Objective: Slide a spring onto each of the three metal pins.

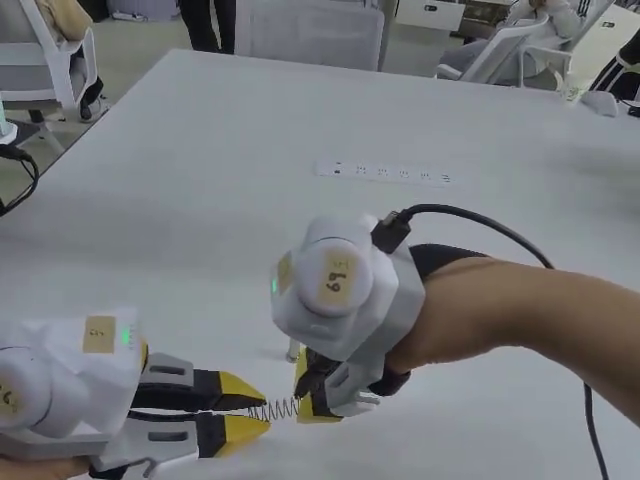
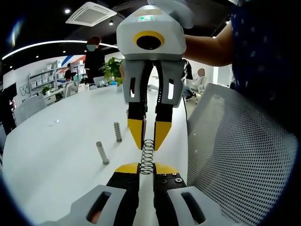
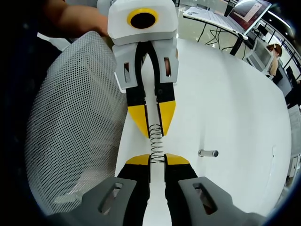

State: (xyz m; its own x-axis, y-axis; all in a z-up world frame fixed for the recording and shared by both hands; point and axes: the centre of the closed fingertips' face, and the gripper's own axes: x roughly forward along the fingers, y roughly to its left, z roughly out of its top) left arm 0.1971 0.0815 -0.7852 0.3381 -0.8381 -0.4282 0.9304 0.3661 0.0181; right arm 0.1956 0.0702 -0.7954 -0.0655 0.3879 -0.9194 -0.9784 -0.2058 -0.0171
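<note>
The spring point(image 1: 283, 408) hangs above the table point(image 1: 200, 200), its ends clamped in the left gripper point(image 1: 262, 410), left of it, and the right gripper point(image 1: 312, 398), right of it. Behind the spring, a bare pin point(image 2: 100, 153) and a pin bearing a coil point(image 2: 117, 131) stand on the table. A socket strip point(image 1: 385, 172) lies farther behind.

White table point(image 1: 200, 180): wide, plain matte top. Row of sockets point(image 1: 385, 172) set flush in top, far middle. Small white object point(image 1: 600, 101) lies at far rt edge; cannot tell what it is. Left gripper view: 2 metal pins upright on top, near each other, not touching: bare pin point(image 2: 101, 153) closer, pin w/ spring point(image 2: 117, 131) behind it. Right gripper view: single pin point(image 3: 207, 153) standing on top.
</note>
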